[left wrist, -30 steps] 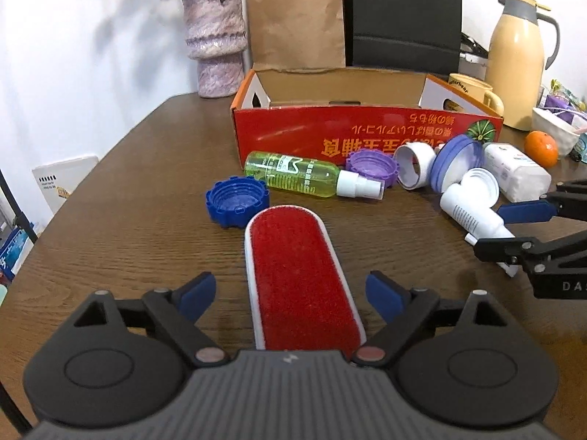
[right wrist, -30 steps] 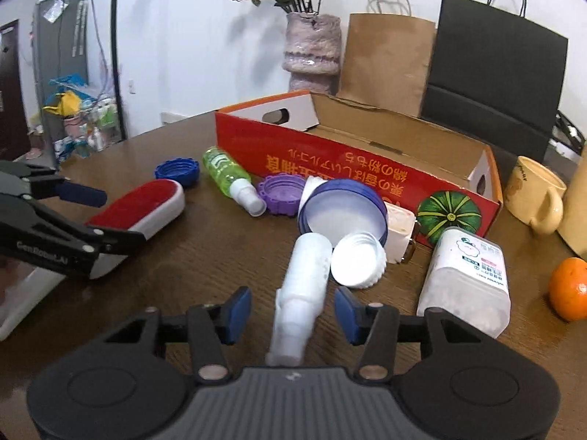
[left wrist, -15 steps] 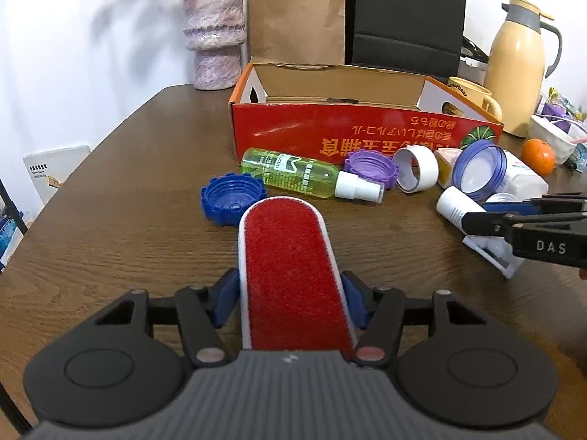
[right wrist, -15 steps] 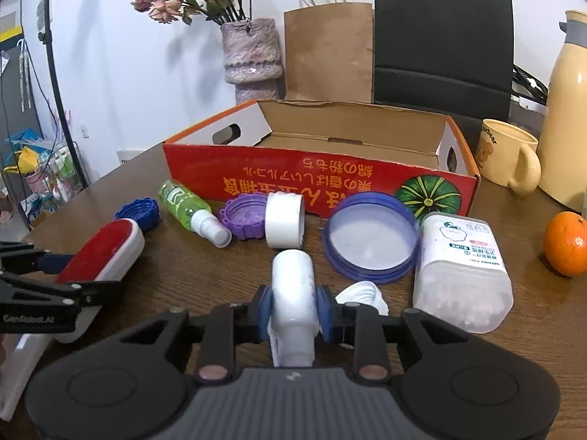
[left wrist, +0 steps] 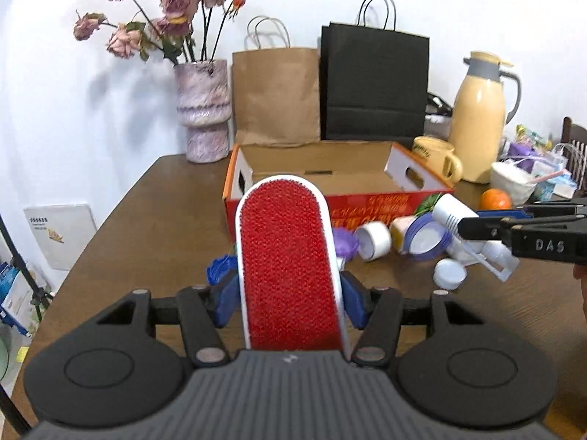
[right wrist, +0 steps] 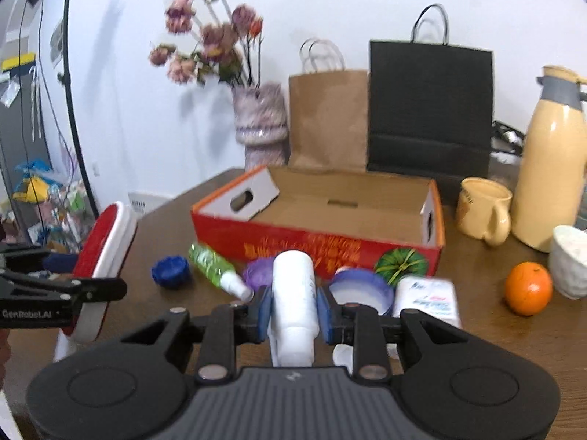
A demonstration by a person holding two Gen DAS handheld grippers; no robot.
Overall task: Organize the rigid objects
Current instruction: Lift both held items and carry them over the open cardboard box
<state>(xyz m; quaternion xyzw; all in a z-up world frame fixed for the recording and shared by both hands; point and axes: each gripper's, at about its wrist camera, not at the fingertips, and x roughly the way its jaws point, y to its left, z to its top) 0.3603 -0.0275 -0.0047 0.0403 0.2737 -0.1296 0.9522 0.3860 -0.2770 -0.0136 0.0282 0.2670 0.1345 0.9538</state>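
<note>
Left gripper [left wrist: 290, 299] clenched on a red lint brush [left wrist: 290, 264], jaws pressed to both its white edges, brush lifted clear of the desk [left wrist: 154, 220] and pointing to 12 o'clock at the open red carton [left wrist: 330, 168]. Right gripper [right wrist: 293, 310] clenched on a white bottle [right wrist: 293, 293], likewise raised, aimed at the carton's front wall. Left on the desk before the carton: a blue cap [right wrist: 170, 270] at 10 o'clock from the right gripper, a green spray bottle [right wrist: 214, 267] lying on its side just beside it, a purple lid [right wrist: 258, 271], a blue-rimmed lid [right wrist: 361, 289] and a white jar [right wrist: 427, 300] at 2 o'clock. Orange [right wrist: 528, 288] near the desk's right edge.
</note>
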